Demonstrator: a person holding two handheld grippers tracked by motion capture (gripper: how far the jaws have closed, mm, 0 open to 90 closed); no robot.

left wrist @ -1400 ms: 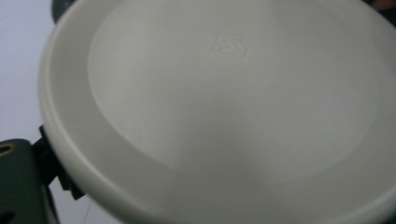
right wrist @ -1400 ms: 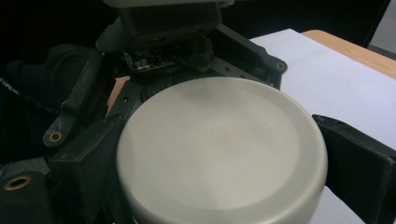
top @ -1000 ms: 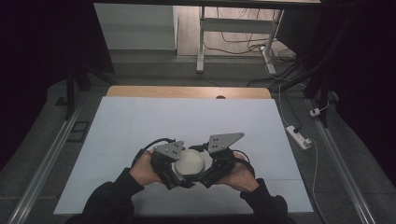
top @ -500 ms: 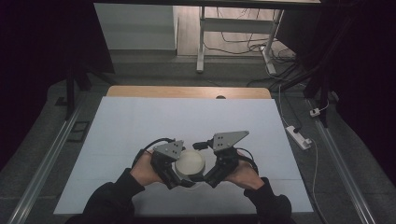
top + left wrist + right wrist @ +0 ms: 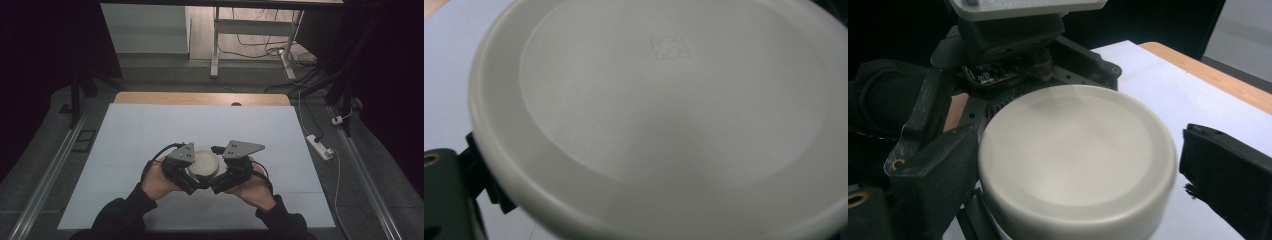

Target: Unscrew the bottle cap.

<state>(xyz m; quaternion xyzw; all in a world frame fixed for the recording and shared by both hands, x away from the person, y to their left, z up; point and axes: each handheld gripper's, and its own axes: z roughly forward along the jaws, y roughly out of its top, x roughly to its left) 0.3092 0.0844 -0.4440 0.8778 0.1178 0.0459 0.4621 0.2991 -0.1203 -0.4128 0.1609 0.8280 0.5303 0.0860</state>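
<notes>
At the left, the left claw (image 5: 192, 181) is closed on the round white lidded container (image 5: 205, 163), whose lid is seen close up in the left gripper view. The container is held near the front middle of the white surface (image 5: 150, 130) (whether lifted or resting cannot be told). At the right, the right claw (image 5: 216, 184) is parted, one jaw against the lid's side, the other just clear. The lid is judged still on; its removal remains.
</notes>
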